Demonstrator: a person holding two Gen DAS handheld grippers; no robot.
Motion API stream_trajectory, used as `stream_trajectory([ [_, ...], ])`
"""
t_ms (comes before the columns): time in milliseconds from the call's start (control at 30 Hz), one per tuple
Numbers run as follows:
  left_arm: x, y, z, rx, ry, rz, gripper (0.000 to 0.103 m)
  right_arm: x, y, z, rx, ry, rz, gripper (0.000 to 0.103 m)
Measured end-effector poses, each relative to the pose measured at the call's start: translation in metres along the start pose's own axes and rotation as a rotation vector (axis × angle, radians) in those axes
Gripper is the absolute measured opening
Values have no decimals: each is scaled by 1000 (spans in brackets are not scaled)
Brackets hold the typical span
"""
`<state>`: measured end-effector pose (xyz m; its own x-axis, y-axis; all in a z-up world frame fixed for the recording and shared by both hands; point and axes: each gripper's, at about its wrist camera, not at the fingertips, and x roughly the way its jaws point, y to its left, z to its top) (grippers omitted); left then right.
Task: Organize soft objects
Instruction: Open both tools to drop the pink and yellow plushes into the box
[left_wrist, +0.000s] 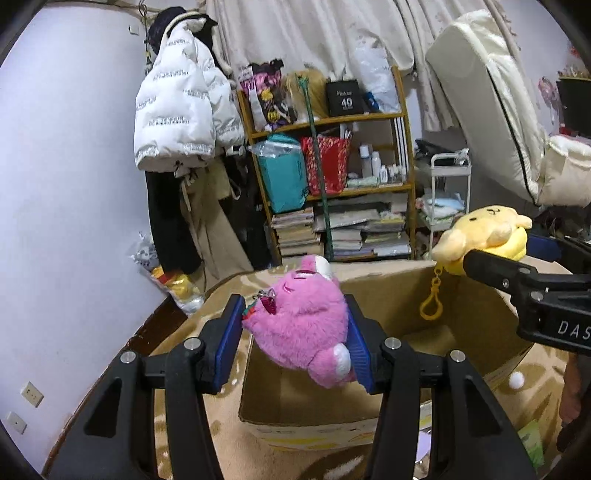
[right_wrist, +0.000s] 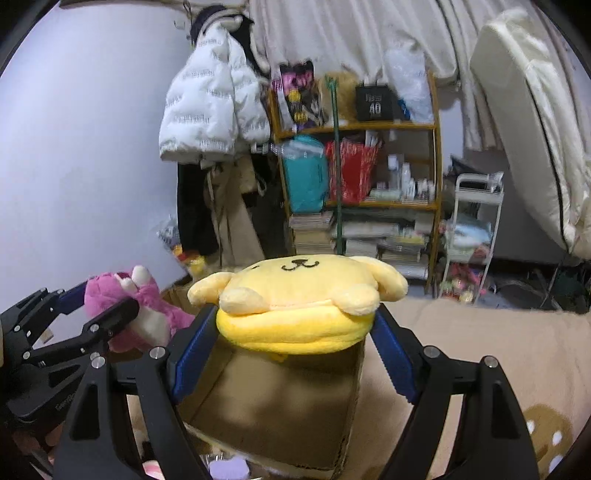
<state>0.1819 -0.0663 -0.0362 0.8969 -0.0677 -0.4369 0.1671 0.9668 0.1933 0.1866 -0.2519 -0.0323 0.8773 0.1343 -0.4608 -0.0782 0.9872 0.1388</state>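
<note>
Cluttered bedroom backdrop, wooden shelf (left_wrist: 328, 166) at twelve o'clock, beige rug (right_wrist: 480, 350) below. Left gripper (left_wrist: 295, 332) is clamped narrowly on the pink plush (left_wrist: 303, 325), hanging over the cardboard box (left_wrist: 480, 321). Right gripper (right_wrist: 295, 332), jaws spread wide, pinches the yellow plush (right_wrist: 299, 299) above the same box, its keychain clip (left_wrist: 430, 302) dangling at five o'clock. My call: bring both low inside the walls before letting go, one at a time, so neither bounces out. Box interior looks bare so far.
</note>
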Motion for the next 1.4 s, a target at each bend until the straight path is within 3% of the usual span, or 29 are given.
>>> stream_trajectory([
  [133,11,1,-7,-11,56,-10,53,13,-2,-7,5,56,-5,86],
  [533,7,2,-16,4,76,20,59,22,1,-26,-19,136,7,87],
  [600,5,6,-16,-6,79,27,67,20,3,-26,-30,138,-2,87],
  [733,-2,13,-16,-18,71,36,72,16,6,-29,-35,163,29,88],
  [833,-6,19,-17,-37,87,35,72,9,10,-29,-42,153,23,88],
  [967,-14,29,-18,-66,106,31,72,-2,13,-27,-39,126,26,100],
  [1100,-30,36,-18,-76,104,41,80,-14,14,-24,-28,119,27,100],
  [1400,-66,44,-27,-96,130,33,85,-58,14,-25,-17,92,12,103],
])
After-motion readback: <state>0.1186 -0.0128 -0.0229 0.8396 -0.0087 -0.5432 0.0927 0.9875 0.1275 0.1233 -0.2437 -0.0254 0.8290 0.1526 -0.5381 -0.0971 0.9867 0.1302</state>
